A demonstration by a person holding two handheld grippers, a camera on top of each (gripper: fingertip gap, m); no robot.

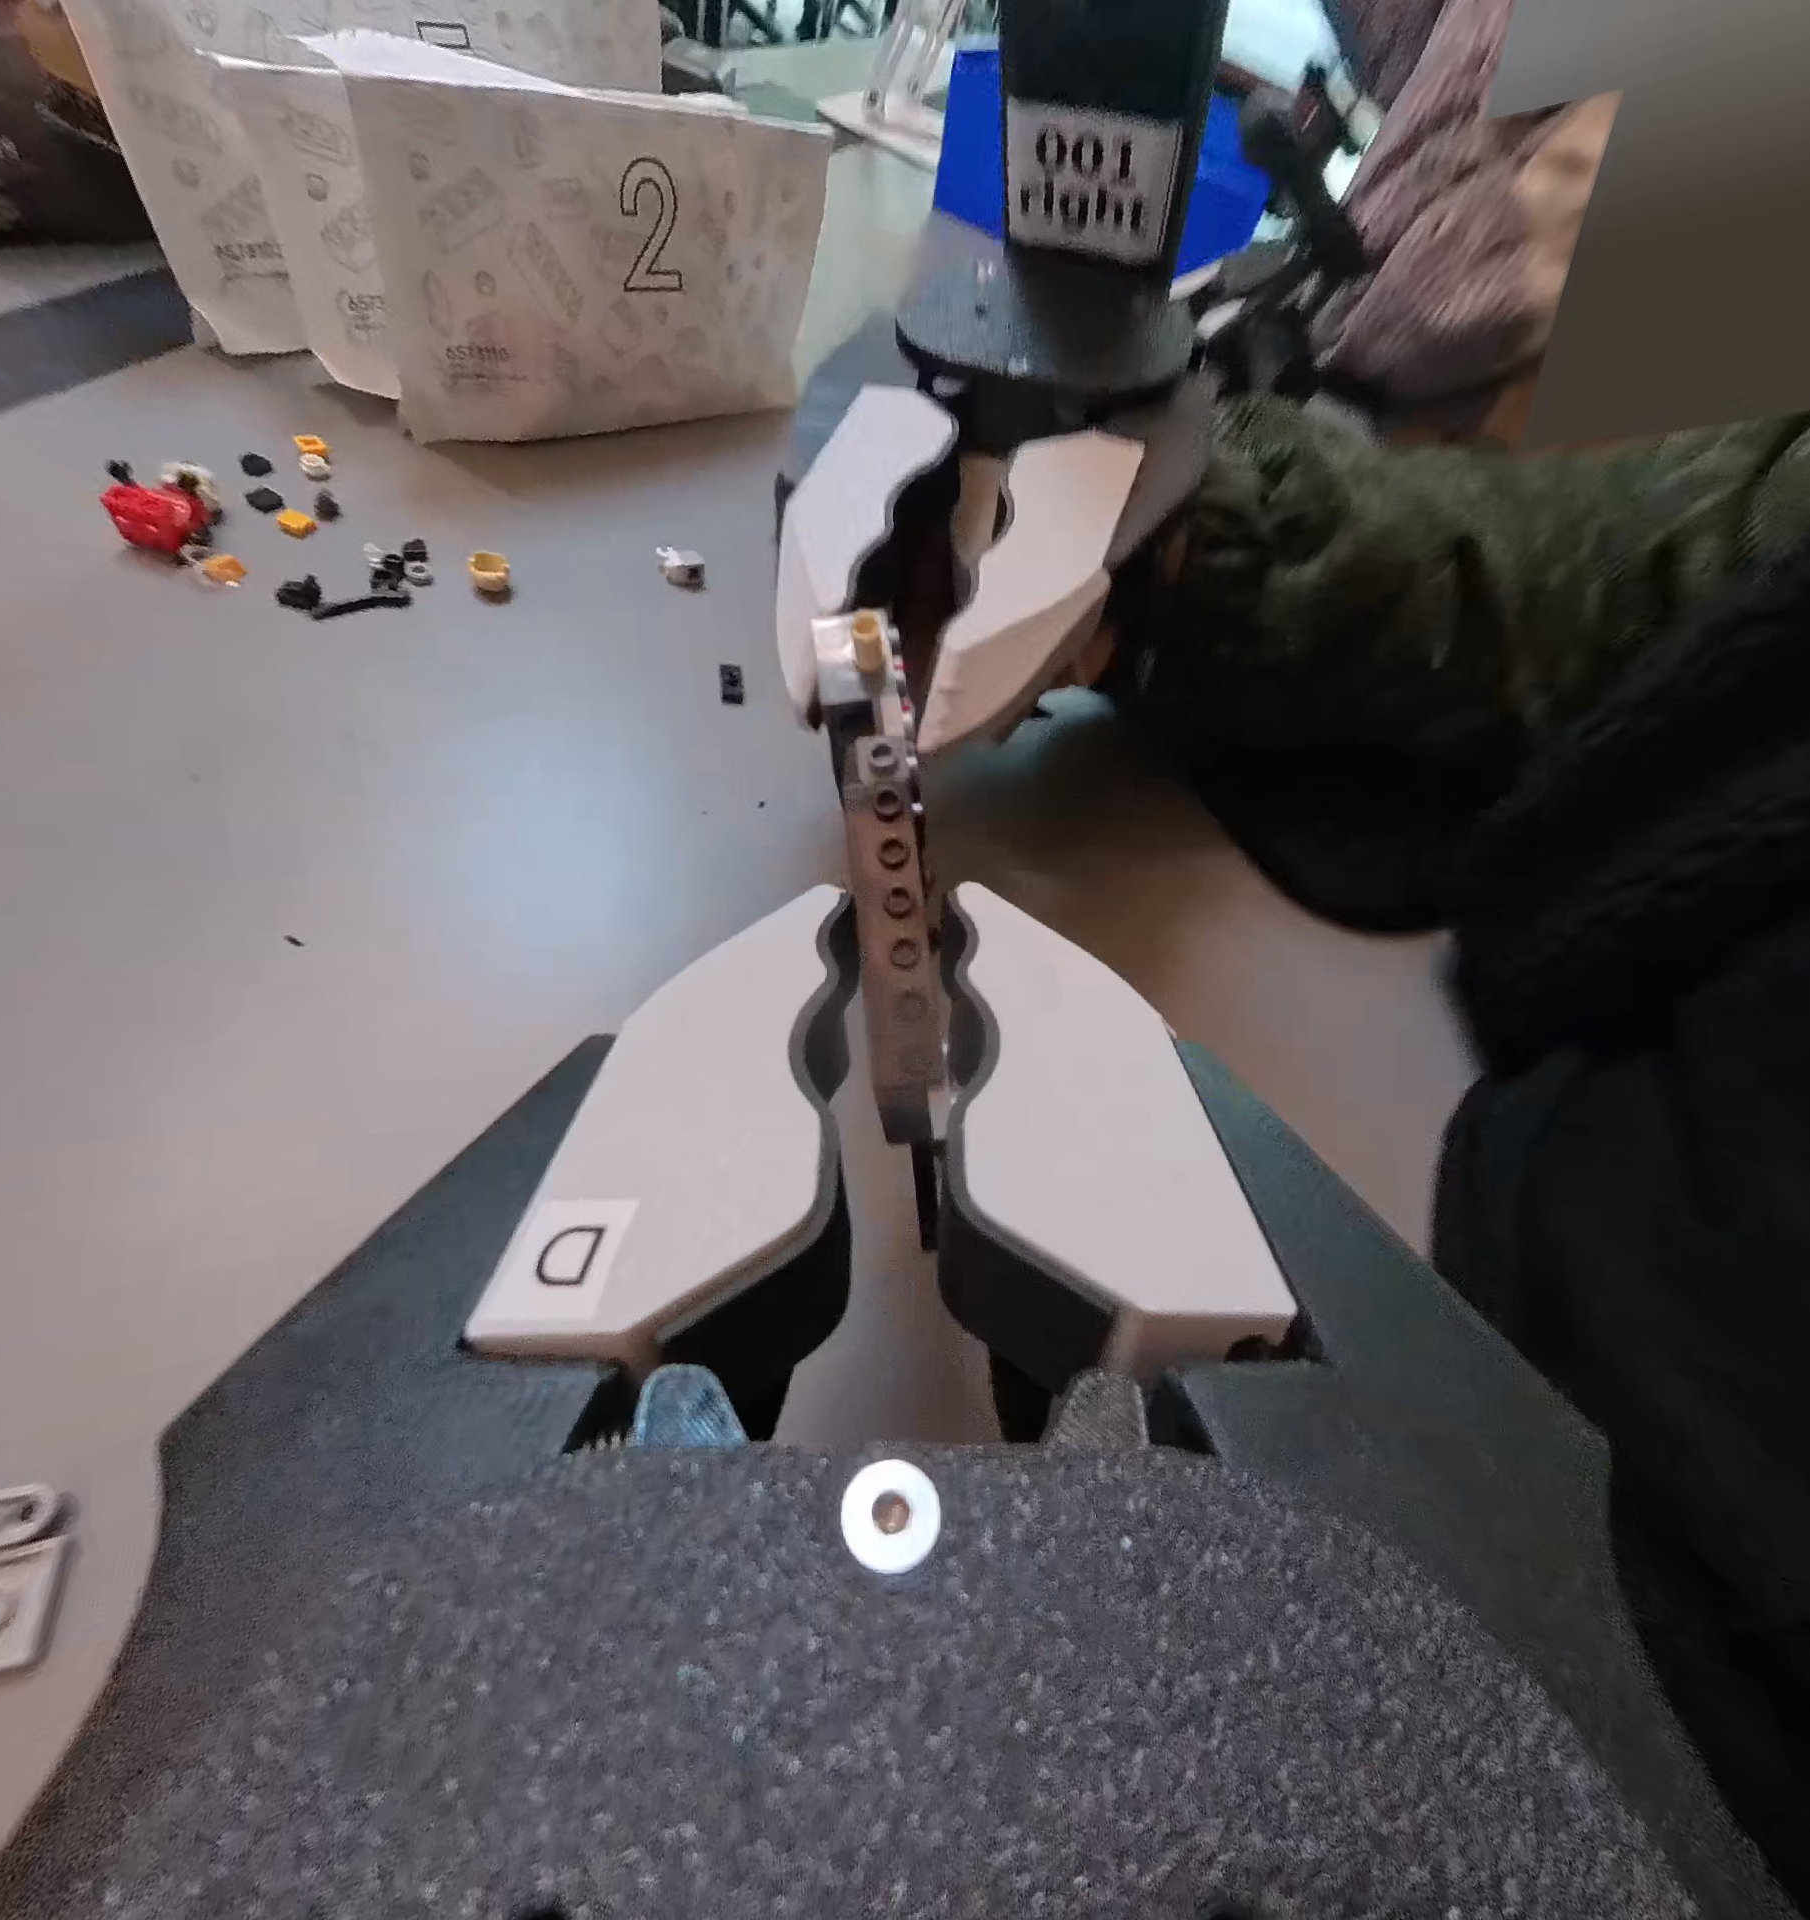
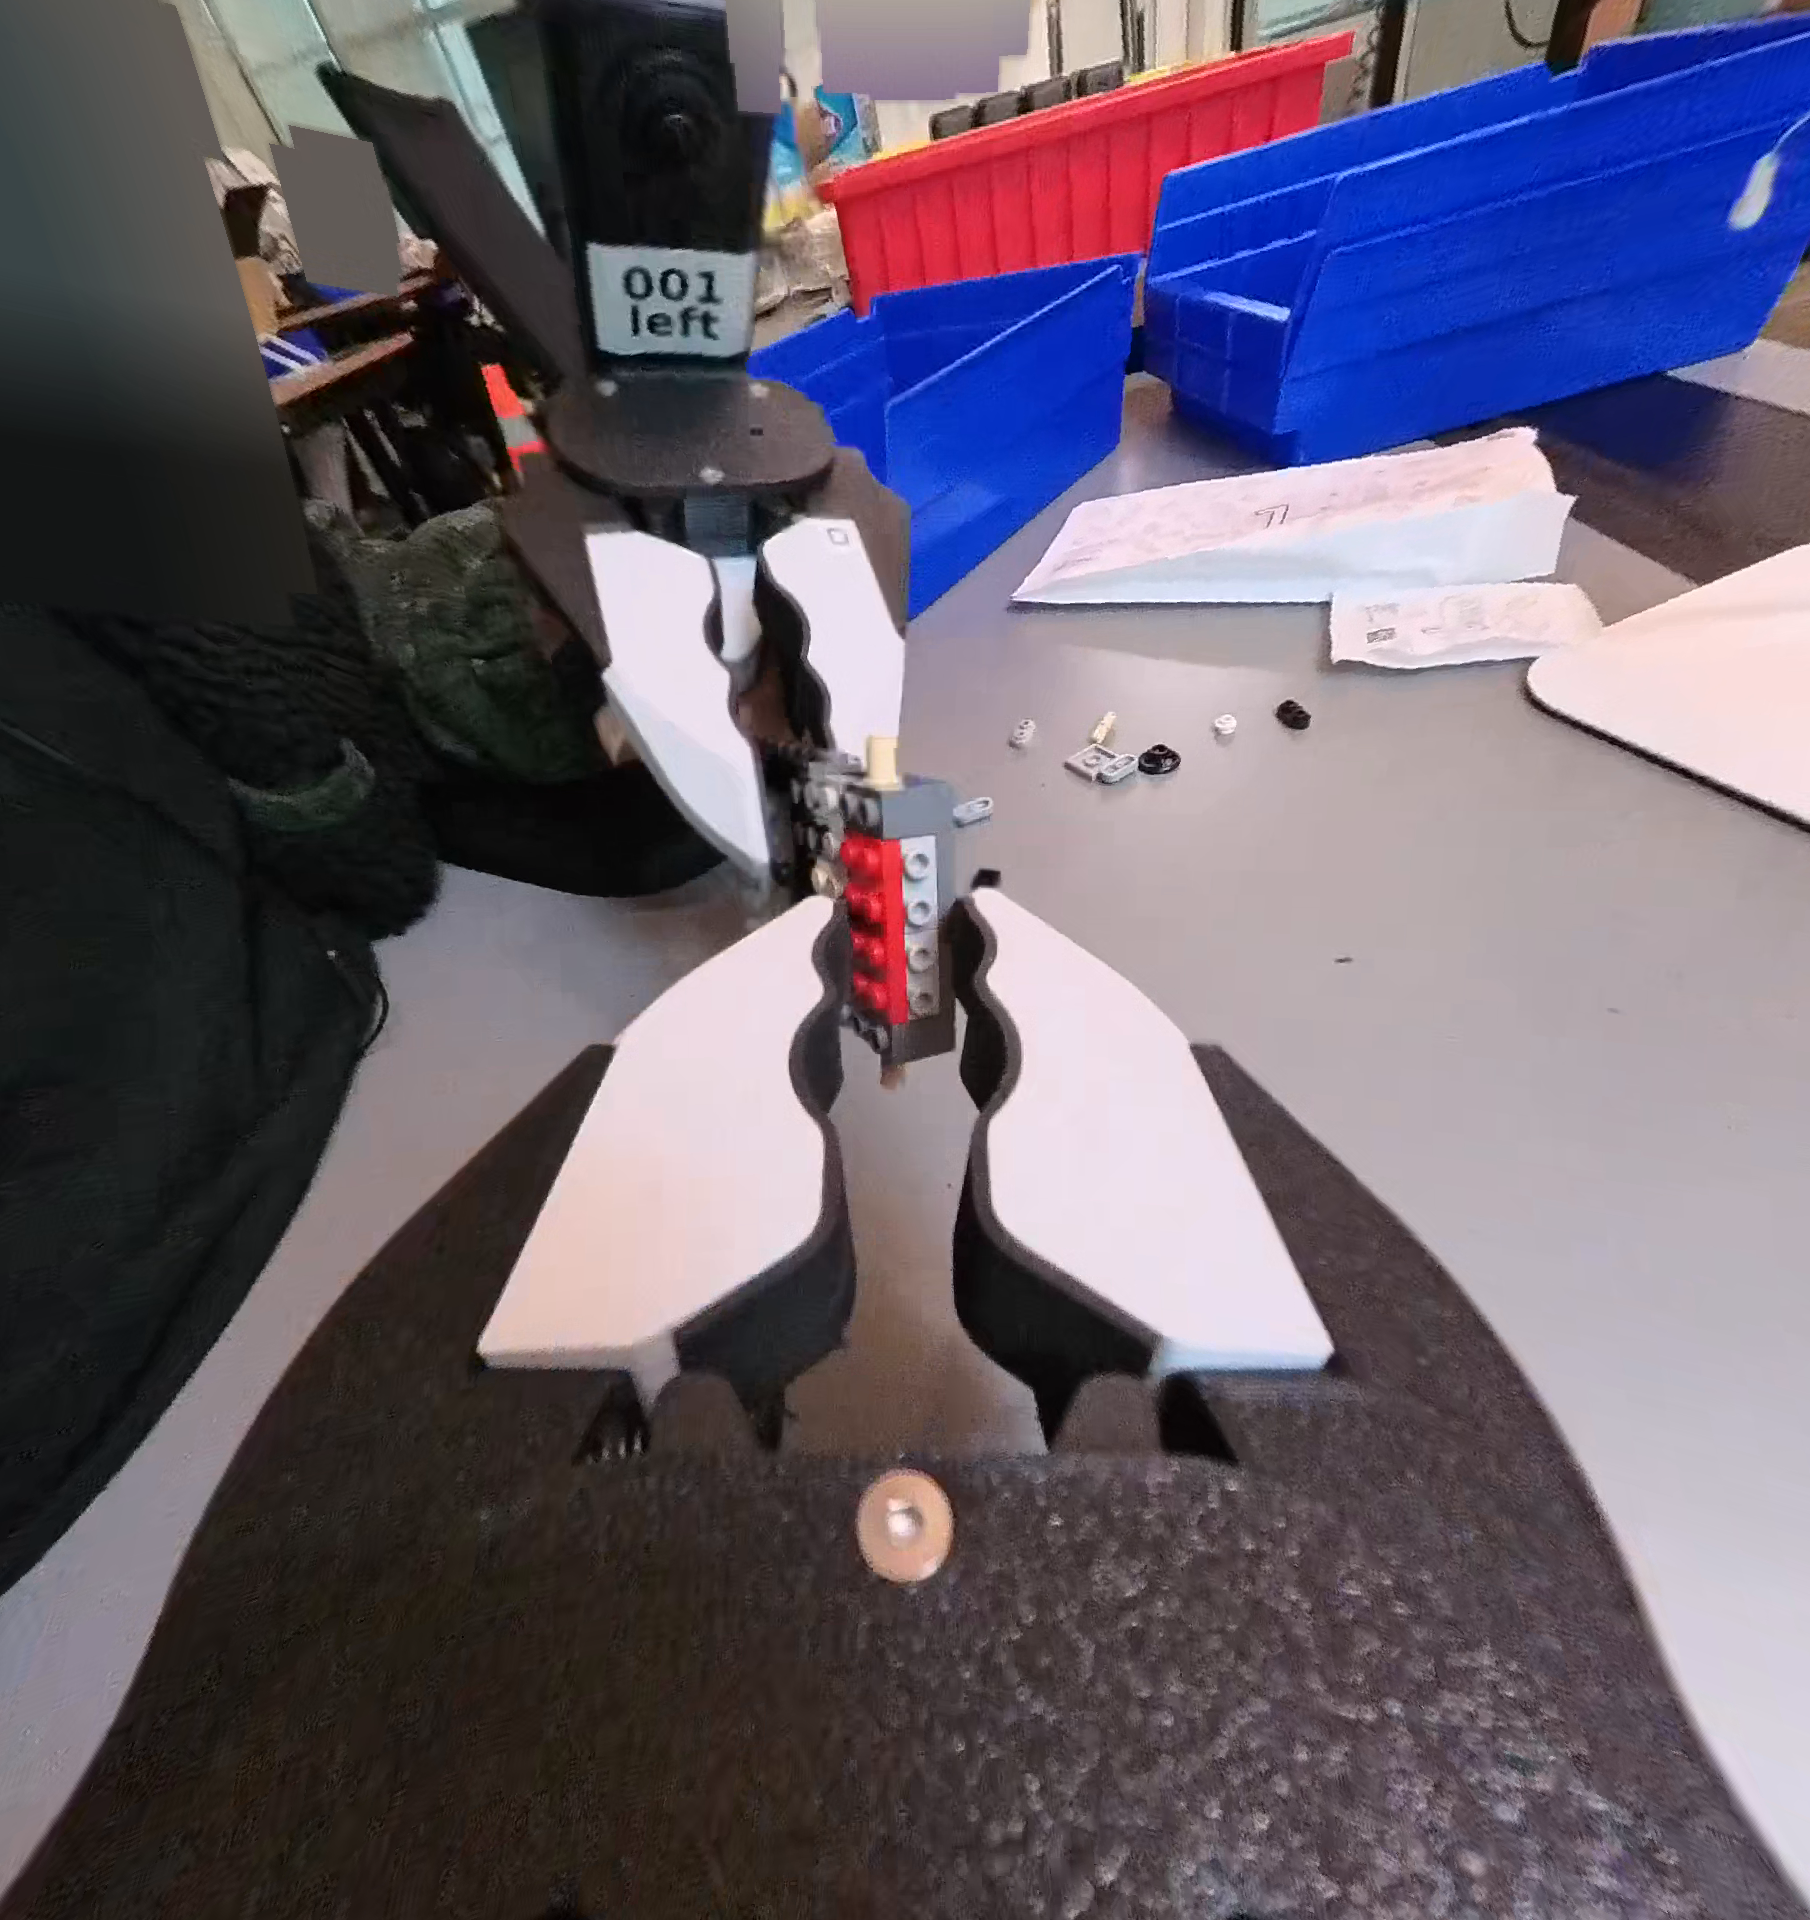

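Tabletop (image 1: 361, 831): grey and wide, it carries everything below.
Storage bins (image 2: 1503, 270): blue ones stand at the far edge in the right wrist view, with a red bin (image 2: 1067, 177) behind them.
Paper bags (image 1: 589, 270): white printed bags stand upright at the back in the left wrist view; another lies flat (image 2: 1296, 530) near the blue bins.
Sleeve (image 1: 1503, 644): a dark green and black sleeve lies beside both grippers and hides the tabletop on that side.
White board (image 2: 1732, 675): a rounded corner shows at the edge of the right wrist view.
Left gripper (image 1: 896, 935): its jaws are clamped on the grey studded end of the brick assembly.
Right gripper (image 2: 890, 935): its jaws are closed around the red-and-grey end of the same piece, facing the left gripper.
Brick assembly (image 2: 896, 914): held off the tabletop between the two grippers; a long grey beam carries red and light grey bricks and a tan peg (image 2: 883, 764) on top.
Loose pieces (image 1: 257, 520): red, orange, black and tan bits are scattered before the bags, well apart from the grippers.
Small grey and black pieces (image 2: 1140, 753): they lie loose beyond the assembly.
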